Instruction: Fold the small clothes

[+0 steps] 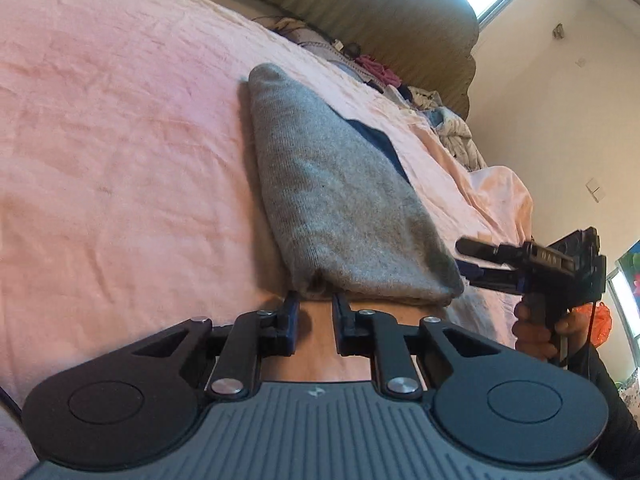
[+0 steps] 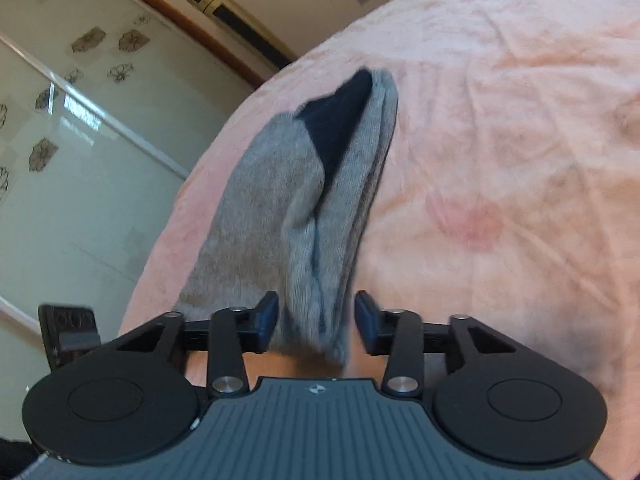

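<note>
While the grey sock lies lengthwise on the pink bedsheet, the left claw pinches its near edge between nearly closed jaws. Released, the right claw stands with jaws apart, the sock's cuff end between them, its dark blue toe far off.

Rig look-over: two matching black hand-held grippers.

My left gripper: ribbed grey deck, round black side caps, silver pivot screws, blue-lined finger pads. My right gripper matches it. From the left camera I see the right one's black pistol handle, a hand and a dark sleeve.
</note>
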A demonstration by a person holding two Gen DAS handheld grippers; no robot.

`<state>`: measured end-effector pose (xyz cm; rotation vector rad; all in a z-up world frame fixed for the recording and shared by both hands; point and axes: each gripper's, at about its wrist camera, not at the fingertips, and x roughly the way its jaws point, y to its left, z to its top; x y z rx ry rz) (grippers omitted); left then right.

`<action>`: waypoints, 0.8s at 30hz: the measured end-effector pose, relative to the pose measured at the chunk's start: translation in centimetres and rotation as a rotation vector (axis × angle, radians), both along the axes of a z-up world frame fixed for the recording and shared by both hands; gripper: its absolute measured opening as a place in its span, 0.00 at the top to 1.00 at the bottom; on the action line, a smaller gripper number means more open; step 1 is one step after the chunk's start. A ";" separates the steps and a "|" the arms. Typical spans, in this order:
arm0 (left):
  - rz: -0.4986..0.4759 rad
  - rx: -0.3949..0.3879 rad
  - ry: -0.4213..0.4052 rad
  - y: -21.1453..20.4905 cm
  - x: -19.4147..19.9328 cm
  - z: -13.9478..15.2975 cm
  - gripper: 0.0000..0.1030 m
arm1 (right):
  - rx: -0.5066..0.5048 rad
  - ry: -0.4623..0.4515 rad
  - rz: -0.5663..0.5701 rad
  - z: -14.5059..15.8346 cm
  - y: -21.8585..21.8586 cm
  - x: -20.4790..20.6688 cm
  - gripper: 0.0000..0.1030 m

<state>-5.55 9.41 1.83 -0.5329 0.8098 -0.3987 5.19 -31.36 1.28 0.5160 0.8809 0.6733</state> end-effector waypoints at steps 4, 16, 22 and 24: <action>0.064 -0.014 -0.085 0.6 -0.2 0.4 0.32 | -0.048 -0.089 -0.070 2.6 2.0 5.2 0.23; 0.124 0.019 -0.154 0.2 0.0 -1.1 0.27 | -0.205 -0.003 -0.095 -1.6 7.0 15.9 0.96; 0.114 0.248 -0.354 -3.3 -2.9 2.0 0.27 | -0.276 -0.261 -0.106 3.2 8.1 6.1 0.57; 0.048 0.330 -0.420 -5.7 -2.9 2.8 0.27 | -0.251 -0.276 -0.028 3.6 9.1 3.3 0.38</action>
